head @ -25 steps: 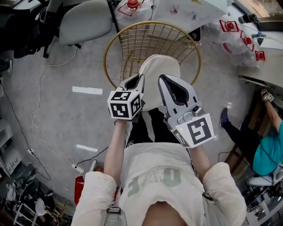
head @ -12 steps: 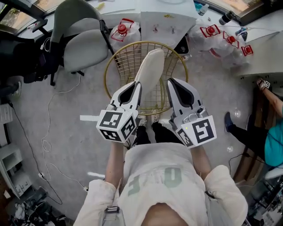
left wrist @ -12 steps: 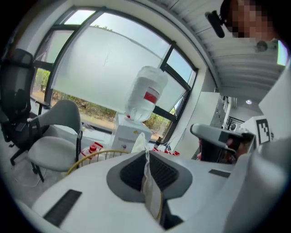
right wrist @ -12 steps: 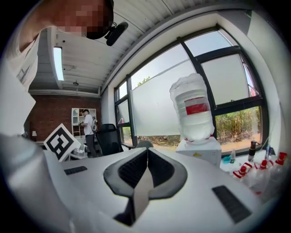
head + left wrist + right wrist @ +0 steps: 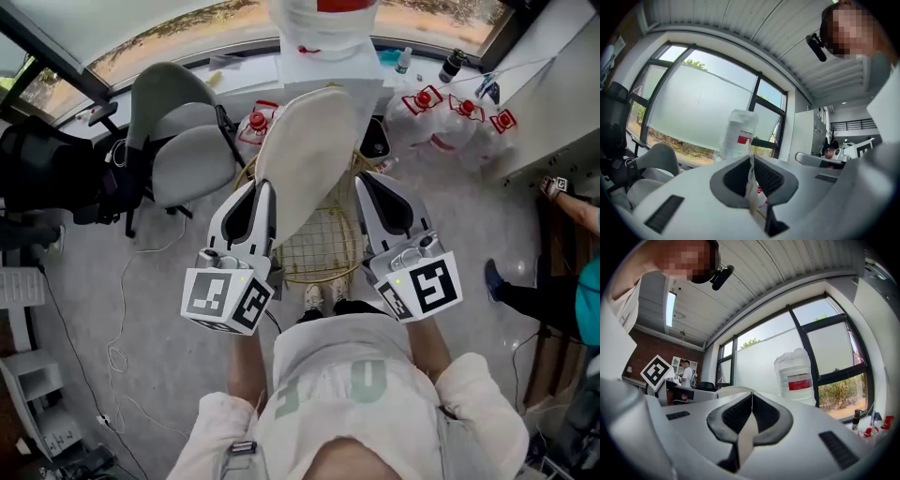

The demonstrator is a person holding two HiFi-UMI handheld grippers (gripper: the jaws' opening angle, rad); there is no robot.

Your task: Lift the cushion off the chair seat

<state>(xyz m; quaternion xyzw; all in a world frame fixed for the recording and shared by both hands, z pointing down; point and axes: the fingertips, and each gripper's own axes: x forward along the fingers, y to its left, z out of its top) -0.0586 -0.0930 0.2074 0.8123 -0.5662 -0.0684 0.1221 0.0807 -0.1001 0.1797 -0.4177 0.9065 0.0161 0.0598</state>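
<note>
Both the left gripper and right gripper are clamped tight on the left and right edges of the cushion. It looks light, soft and floppy, so the edge seams should hold best.

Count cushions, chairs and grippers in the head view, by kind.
Cushions: 1, the cushion
Chairs: 2, the gold wire chair and the grey office chair
Grippers: 2, the left gripper and the right gripper
Total: 5

Cushion above wire chair, between left gripper and right gripper; office chair further left.
</note>
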